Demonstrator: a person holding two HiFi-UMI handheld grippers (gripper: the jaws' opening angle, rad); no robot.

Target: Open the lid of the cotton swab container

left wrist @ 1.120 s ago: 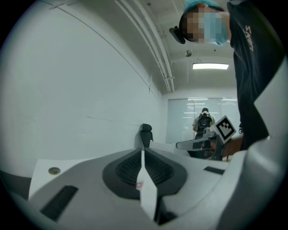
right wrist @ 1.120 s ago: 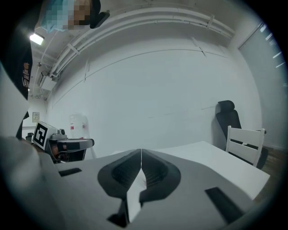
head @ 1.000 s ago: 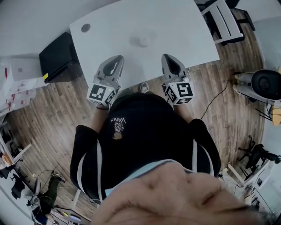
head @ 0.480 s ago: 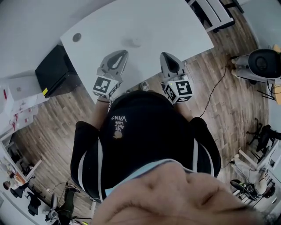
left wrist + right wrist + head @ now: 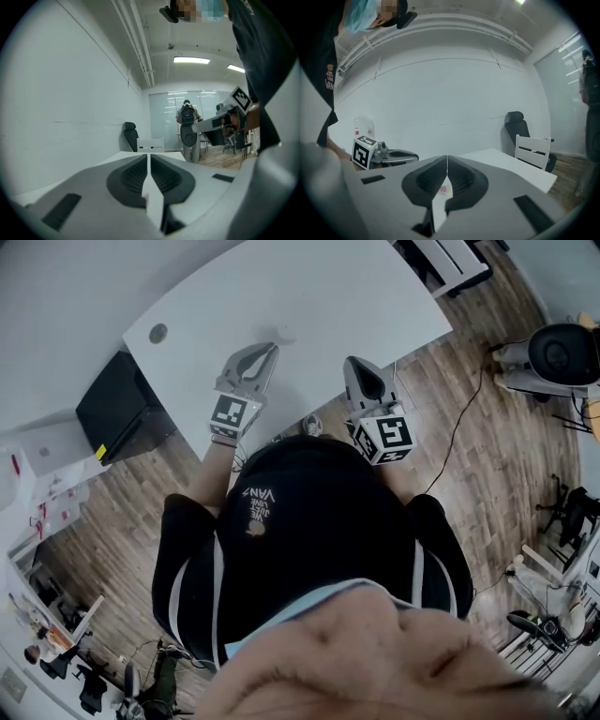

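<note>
The left claw has its jaws pressed together with nothing between them. In the left gripper view its dark ribbed pads meet along one thin line. Its tips lie low over the white bench and point at the cotton swab container, a small pale round thing on the bench just beyond them. Whether the tips touch the container cannot be told from the head view. The right claw is likewise closed and empty, its pads shut on each other. It sits at the bench's near edge, to the right of the container and apart from it. In the notch under its tips a small pale thing with a pinkish mark shows, too small to identify. Each claw carries its marker cube at the rear, close to the person's black top. Further out, a black cabinet stands on the wooden floor at the bench's left end. In the right gripper view a black office chair and a white chair stand at the far end of the bench against the white wall.
</note>
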